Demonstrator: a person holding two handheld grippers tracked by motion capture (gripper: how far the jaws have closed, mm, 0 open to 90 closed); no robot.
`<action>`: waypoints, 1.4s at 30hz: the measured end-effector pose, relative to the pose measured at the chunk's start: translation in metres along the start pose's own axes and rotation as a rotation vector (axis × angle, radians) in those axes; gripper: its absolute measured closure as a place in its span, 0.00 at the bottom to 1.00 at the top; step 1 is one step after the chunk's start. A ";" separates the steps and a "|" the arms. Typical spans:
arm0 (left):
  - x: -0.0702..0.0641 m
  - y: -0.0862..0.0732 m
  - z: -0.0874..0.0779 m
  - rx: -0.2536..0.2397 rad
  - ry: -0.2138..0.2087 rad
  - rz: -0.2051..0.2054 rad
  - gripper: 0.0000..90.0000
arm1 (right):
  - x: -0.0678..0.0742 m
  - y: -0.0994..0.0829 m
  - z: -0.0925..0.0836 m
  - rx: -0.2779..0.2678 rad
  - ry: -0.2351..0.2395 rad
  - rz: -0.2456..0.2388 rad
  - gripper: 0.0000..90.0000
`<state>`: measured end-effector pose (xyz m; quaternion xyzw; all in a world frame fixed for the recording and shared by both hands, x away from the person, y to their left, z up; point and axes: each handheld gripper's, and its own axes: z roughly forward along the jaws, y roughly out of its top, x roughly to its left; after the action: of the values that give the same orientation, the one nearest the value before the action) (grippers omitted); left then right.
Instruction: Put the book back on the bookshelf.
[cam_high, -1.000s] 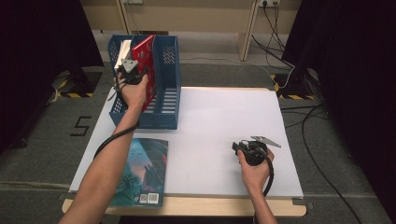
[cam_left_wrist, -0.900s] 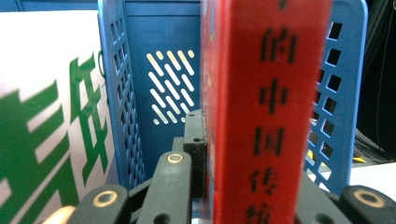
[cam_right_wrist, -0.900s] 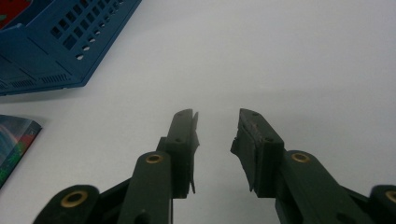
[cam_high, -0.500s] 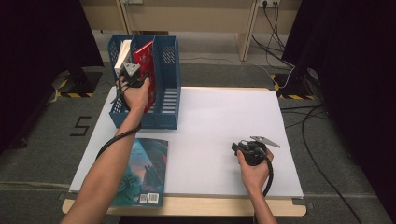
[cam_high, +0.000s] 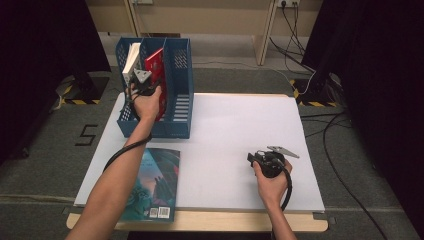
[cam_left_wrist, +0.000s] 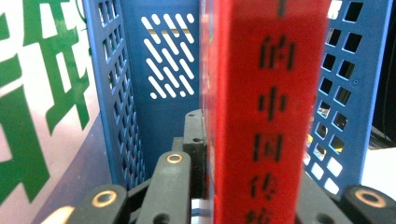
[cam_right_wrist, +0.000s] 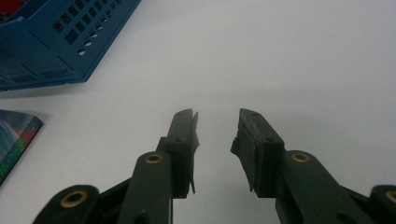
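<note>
Starting at the left: we hold the left claw (cam_high: 141, 80) up over the blue perforated plastic file rack (cam_high: 180, 107), w/ its jaws clamped on the thin red book with black Chinese characters on its spine (cam_high: 155, 67). In the left gripper view the red spine (cam_left_wrist: 271, 107) stands upright btw. the jaws, right in front of the camera, and the rack's blue walls rise on both sides of it. The book sits in the rack's middle slot, tilted a bit. Just left of that claw, in the next slot, we see a white book with green lettering (cam_high: 131, 60), leaning; its cover (cam_left_wrist: 37, 93) is close by in the left gripper view.

Nearer to us than the left claw, under the left forearm, a dark teal paperback with a barcode (cam_high: 155, 187) lies flat on the white desk (cam_high: 225, 125), at its near edge.

Over to the right, well apart from the rack, our right claw (cam_high: 252, 159) rests low on the desk. Its jaws are apart w/ nothing btw. them, bare desk (cam_right_wrist: 261, 56) ahead. The rack's base (cam_right_wrist: 56, 42) is far ahead-left of it, the paperback's corner (cam_right_wrist: 16, 135) at its left.
</note>
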<state>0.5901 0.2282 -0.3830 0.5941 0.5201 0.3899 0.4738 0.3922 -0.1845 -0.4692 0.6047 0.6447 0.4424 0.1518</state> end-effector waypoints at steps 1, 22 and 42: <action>0.000 0.000 0.000 0.009 -0.001 0.012 0.87 | 0.000 0.000 0.000 0.001 0.001 0.000 0.74; -0.001 -0.004 -0.027 0.088 -0.013 0.079 0.85 | 0.003 -0.002 0.001 0.004 0.004 -0.011 0.74; 0.002 -0.016 -0.058 0.007 -0.043 0.057 0.80 | 0.007 -0.003 0.001 0.010 0.009 -0.014 0.73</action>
<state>0.5313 0.2393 -0.3841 0.6187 0.4941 0.3883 0.4715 0.3893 -0.1776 -0.4701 0.5990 0.6516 0.4409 0.1488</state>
